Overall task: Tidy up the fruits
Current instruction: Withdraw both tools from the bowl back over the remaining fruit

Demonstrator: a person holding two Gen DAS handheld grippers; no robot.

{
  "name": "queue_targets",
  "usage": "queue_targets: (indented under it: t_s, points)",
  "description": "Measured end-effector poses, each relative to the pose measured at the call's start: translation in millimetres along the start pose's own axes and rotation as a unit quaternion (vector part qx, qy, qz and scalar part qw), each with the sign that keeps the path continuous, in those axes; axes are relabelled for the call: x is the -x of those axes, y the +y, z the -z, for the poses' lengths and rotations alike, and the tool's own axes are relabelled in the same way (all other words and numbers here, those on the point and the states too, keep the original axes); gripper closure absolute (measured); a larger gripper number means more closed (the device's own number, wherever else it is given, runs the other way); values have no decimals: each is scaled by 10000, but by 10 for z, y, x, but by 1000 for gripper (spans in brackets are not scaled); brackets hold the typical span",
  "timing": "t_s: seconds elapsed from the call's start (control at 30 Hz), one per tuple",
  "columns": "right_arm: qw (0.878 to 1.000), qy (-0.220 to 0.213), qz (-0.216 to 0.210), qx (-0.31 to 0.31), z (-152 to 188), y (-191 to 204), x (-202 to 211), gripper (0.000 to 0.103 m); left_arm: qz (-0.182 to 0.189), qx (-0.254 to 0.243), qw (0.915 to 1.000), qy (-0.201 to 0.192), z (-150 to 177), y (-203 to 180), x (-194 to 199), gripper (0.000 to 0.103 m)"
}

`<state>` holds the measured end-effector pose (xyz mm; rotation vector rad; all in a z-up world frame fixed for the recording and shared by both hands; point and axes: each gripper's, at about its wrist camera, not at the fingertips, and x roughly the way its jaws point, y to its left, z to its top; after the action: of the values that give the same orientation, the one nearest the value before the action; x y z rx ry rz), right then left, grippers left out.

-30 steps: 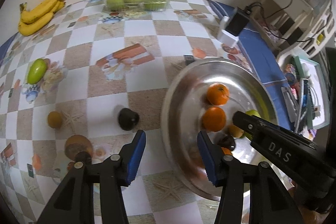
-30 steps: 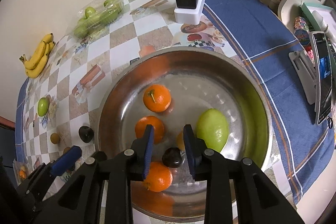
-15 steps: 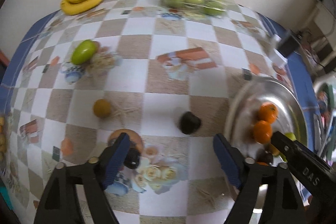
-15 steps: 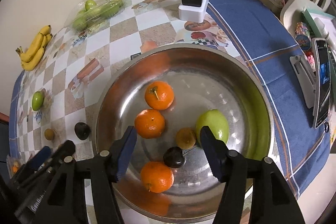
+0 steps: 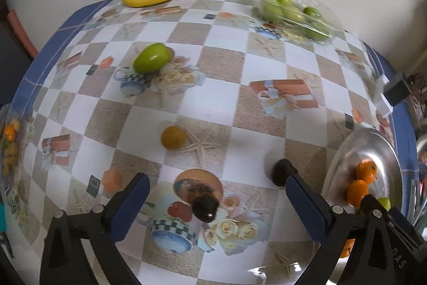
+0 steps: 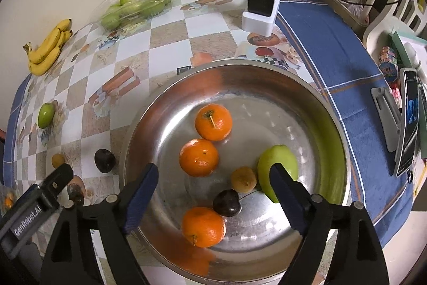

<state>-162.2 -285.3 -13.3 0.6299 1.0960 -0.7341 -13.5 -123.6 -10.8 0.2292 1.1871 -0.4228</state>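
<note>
Currently the round steel basin [image 6: 333, 130], near the table's right edge, holds three oranges, a green apple, one small yellow fruit and a dark plum [image 6: 226, 202]. Outstanding on the checked tablecloth [image 5: 218, 66]: two dark plums, a yellow fruit, a green apple. Both the left gripper [image 5: 216, 200] and the right gripper [image 6: 213, 184] are opening, empty.

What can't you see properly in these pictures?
- Left wrist view: most of the metal bowl is cut off by the right edge and hidden behind the right gripper.
- Left wrist view: the small fruits at the left edge are blurred and partly cut off.
- Right wrist view: the dark fruit beside the bowl is partly hidden by the left gripper.
</note>
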Motion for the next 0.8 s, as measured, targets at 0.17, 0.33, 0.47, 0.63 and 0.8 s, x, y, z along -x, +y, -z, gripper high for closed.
queue_targets:
  t_s: [0.17, 0.33, 0.47, 0.63, 0.8]
  points:
    - [9998, -85, 63, 138, 4, 42, 4, 4, -67, 180, 9998, -13, -16, 90, -3, 0]
    - [9998, -90, 102, 167, 10, 58, -9, 0, -22, 307, 9995, 54, -32, 156, -18, 0]
    - [9998, -98, 91, 176, 19, 75, -12, 0, -19, 331, 9994, 86, -39, 183, -25, 0]
    - [9995, -110, 120, 276, 36, 125, -4, 0, -21, 390, 9992, 62, -77, 263, -5, 0]
    - [9994, -126, -19, 329, 48, 179, 3, 0, -173, 454, 9988, -5, -135, 423, 20, 0]
